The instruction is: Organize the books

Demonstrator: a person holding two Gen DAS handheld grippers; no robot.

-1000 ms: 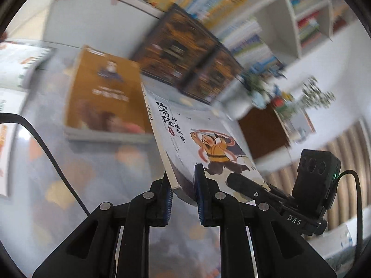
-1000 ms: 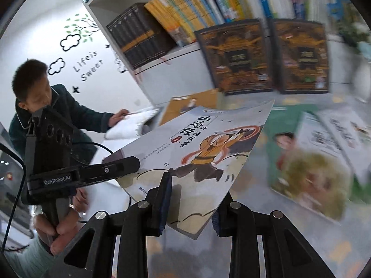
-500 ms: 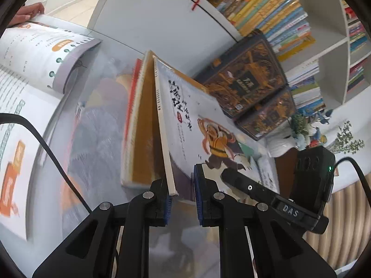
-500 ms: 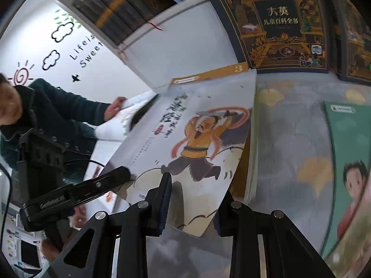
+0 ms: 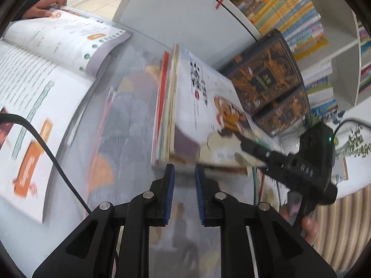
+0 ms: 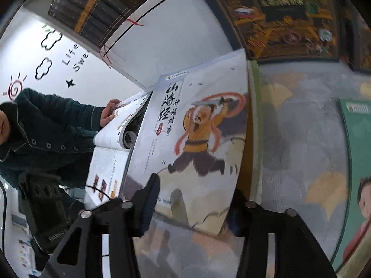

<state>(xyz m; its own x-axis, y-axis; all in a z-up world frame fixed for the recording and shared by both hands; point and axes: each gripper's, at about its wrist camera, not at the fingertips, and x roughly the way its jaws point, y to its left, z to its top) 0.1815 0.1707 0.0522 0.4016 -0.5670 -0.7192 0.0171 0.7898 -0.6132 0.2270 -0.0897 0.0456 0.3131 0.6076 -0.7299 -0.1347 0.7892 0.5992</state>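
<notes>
The grey book cover reads 山海经, the wall "Life", the right claw "DAS"

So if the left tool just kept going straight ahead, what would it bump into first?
Most likely the near edge of the stack of books lying just beyond the left tool. The picture book with the orange-robed figure lies on top. The picture is blurred, so exactly where on the stack it would touch is unclear.
</notes>
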